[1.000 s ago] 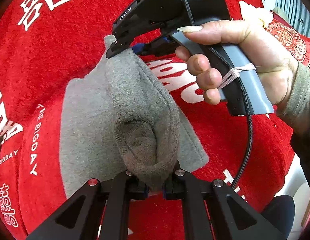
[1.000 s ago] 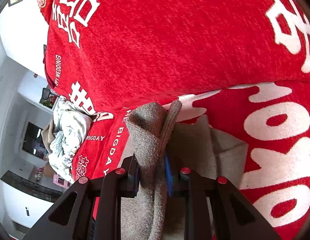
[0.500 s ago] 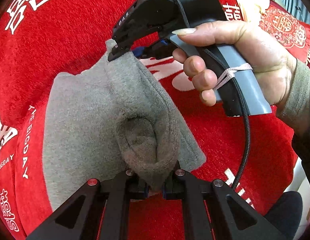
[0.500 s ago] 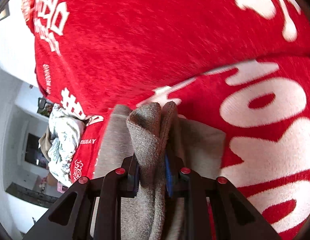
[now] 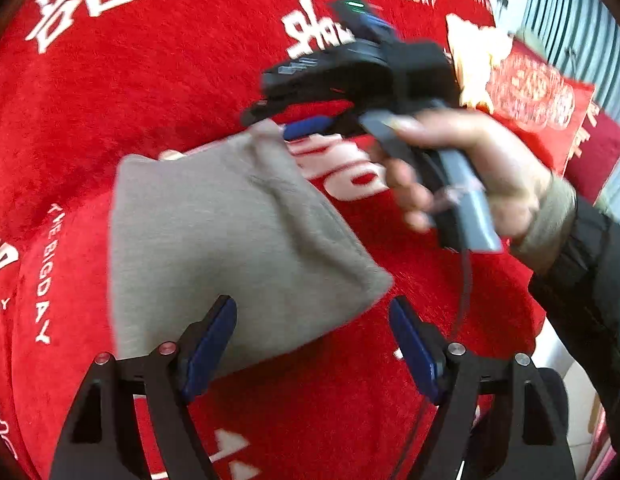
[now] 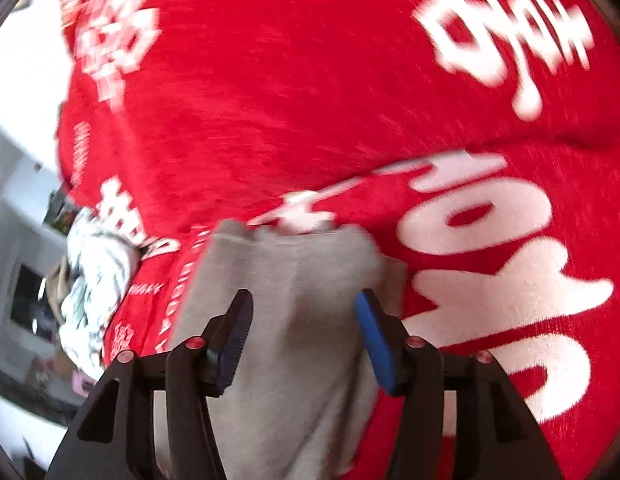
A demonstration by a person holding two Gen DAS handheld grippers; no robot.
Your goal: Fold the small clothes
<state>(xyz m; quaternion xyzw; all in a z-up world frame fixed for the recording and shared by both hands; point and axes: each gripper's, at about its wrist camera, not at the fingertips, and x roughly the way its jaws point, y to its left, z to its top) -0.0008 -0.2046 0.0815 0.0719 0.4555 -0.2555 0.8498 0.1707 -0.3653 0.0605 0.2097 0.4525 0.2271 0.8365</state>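
A small grey garment [image 5: 230, 240] lies folded flat on the red blanket [image 5: 150, 80]. My left gripper [image 5: 310, 344] hovers at its near edge. Its jaws are opening, and the blue pads [image 5: 208, 344] stand wide apart without pressing the cloth. A hand [image 5: 470, 168] holds my right gripper [image 5: 286, 120] at the garment's far corner. Its jaws are opening too and have come off the cloth. In the right wrist view the grey garment [image 6: 294, 280] lies loose below and between the spread fingers of the right gripper [image 6: 304, 336]. Both views are blurred.
The red blanket [image 6: 310, 80] with white lettering covers the whole work surface. A heap of pale patterned clothes [image 6: 94, 280] lies off its left edge. A red cushion [image 5: 538, 96] and a cream object [image 5: 474, 52] sit at the far right.
Both grippers were shut on bunched folds of the grey garment. Now both have let go with jaws spread, and the garment has dropped flat onto the blanket.
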